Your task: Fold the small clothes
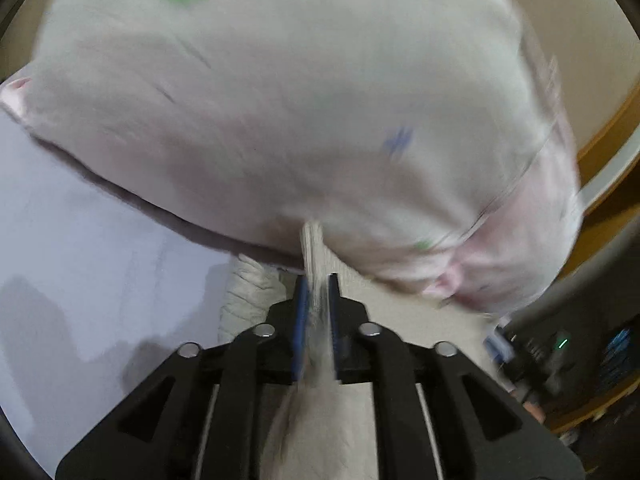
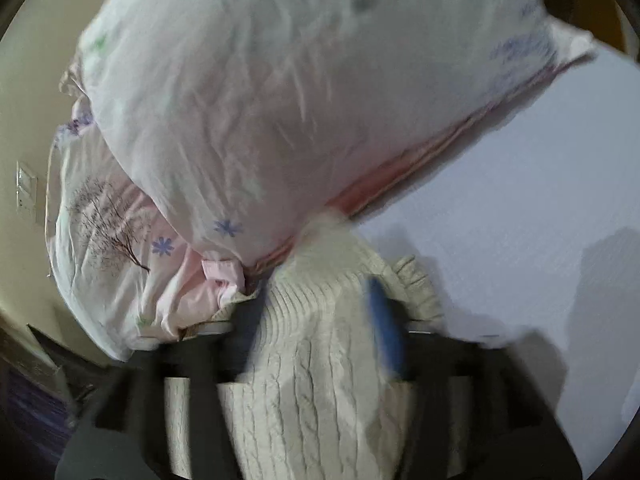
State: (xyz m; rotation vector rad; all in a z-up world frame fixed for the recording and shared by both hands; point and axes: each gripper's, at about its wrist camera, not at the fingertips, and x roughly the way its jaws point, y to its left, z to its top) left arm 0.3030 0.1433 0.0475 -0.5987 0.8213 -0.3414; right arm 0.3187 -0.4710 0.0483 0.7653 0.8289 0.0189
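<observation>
Left wrist view: left gripper (image 1: pixel 317 280) jaws clamped on knit garment (image 1: pixel 316 432) edge | right gripper (image 2: pixel 320 300) jaws apart, straddling garment (image 2: pixel 316 380) on bed (image 2: pixel 520 184) | long axis forward toward pillow (image 2: pixel 280 100)

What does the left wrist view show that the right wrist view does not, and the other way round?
Only the left wrist view shows the left claw shut on a thin fold of the cream knit sweater, and a green indicator light at the right edge. Only the right wrist view shows the right claw with the sweater's cable-knit body bunched between its fingers, a tree print on the bedding, and a wall switch. Both show the pale flowered pillow and the lilac sheet.
</observation>
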